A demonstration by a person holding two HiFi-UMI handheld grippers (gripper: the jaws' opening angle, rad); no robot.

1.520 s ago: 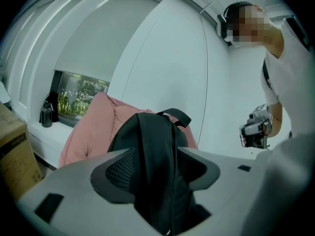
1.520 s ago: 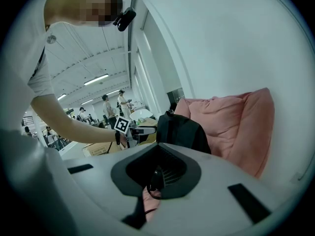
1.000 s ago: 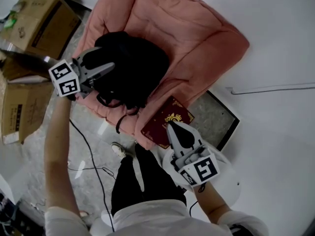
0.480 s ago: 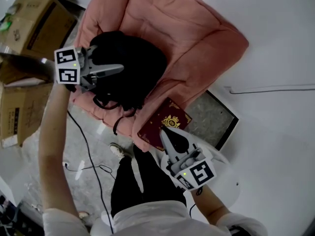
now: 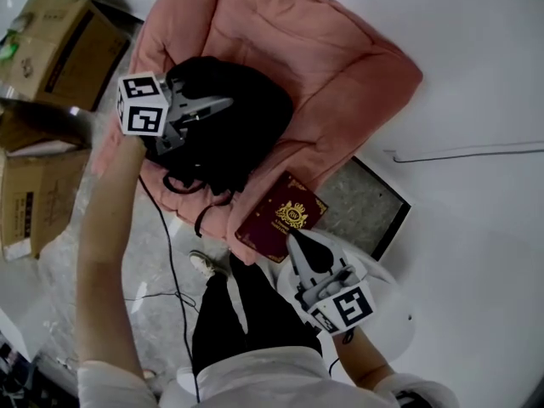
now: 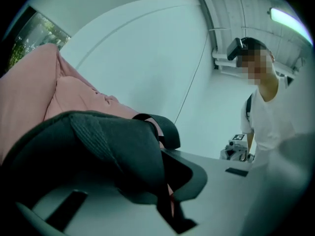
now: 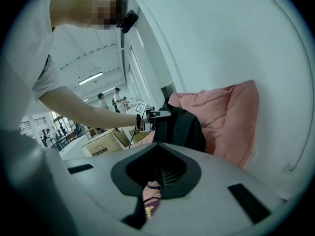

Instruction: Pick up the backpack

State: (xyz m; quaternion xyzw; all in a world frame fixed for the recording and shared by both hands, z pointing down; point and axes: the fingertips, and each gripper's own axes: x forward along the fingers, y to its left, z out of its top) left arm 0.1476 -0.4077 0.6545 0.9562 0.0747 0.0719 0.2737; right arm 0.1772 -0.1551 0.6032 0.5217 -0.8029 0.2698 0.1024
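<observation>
On the pink cushion [image 5: 340,49], your left gripper [image 5: 226,104] hides part of the backpack [image 5: 255,134]. Its jaws have just closed, pinching backpack cloth. Your right gripper [image 5: 298,241], jaws together, holds nothing.

surface: white surface [image 5: 476,66] | on it: pink cushion [image 5: 340,66] | on cushion: black backpack [image 5: 238,117], maroon booklet [image 5: 285,219] at edge

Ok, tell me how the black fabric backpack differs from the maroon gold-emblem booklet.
The black fabric backpack is bulky and crumpled; the maroon booklet is flat and thin. The backpack sits in the middle of the pink padded cushion; the booklet lies at its edge.
</observation>
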